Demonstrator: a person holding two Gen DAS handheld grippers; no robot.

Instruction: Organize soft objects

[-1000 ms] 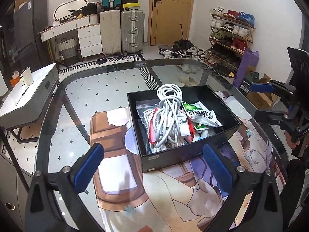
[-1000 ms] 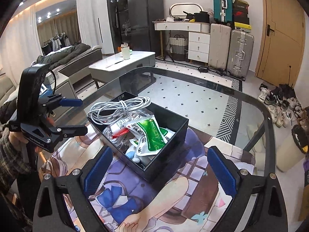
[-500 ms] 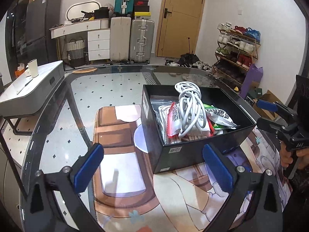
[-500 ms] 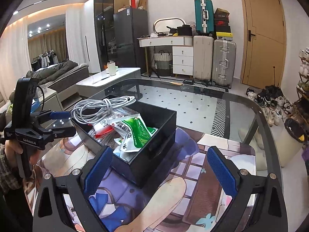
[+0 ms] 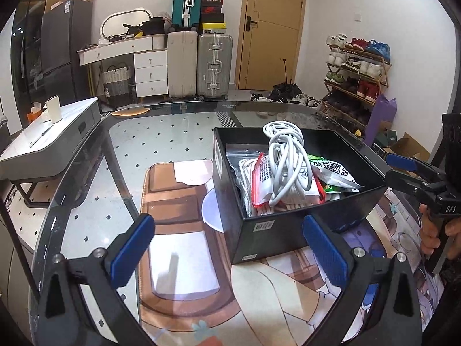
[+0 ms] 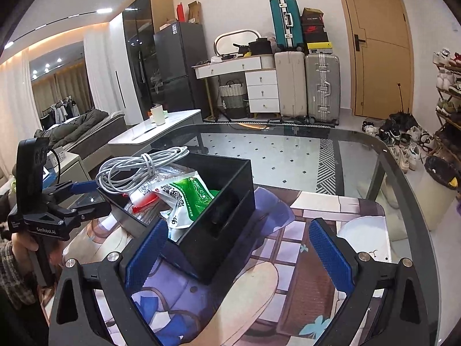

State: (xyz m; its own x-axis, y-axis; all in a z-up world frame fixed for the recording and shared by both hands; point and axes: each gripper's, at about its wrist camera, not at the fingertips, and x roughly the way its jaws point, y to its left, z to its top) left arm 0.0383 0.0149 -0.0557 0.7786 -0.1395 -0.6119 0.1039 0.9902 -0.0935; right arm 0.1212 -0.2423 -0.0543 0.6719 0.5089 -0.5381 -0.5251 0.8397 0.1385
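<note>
Both claws hang wide apart and empty over the glass worktop [image 5: 86, 155], the left claw [image 5: 227, 248] just short of the near wall of the black box [image 5: 288, 230] and the right claw [image 6: 239, 248] with its left finger close against a corner of the same box, though whether pad and box touch I cannot tell from this angle. The soft things sit ahead of both claws inside the box: a white cable bundle [image 5: 285, 161] heaped on top, red-edged packets [image 5: 259, 184] under it and a green and white pouch [image 6: 184, 196] toward the right claw's side. The main risk, as I judge it, is the cable: its loops stand above the rim, so a claw closing on one strand would likely drag the bundle and spill the packets beneath. A grab at the slick pouch may slip or pinch a neighbour with it. The box rests on a printed mat [image 5: 178, 259], and a nudge from either finger could skid it or tip the crowded contents
</note>
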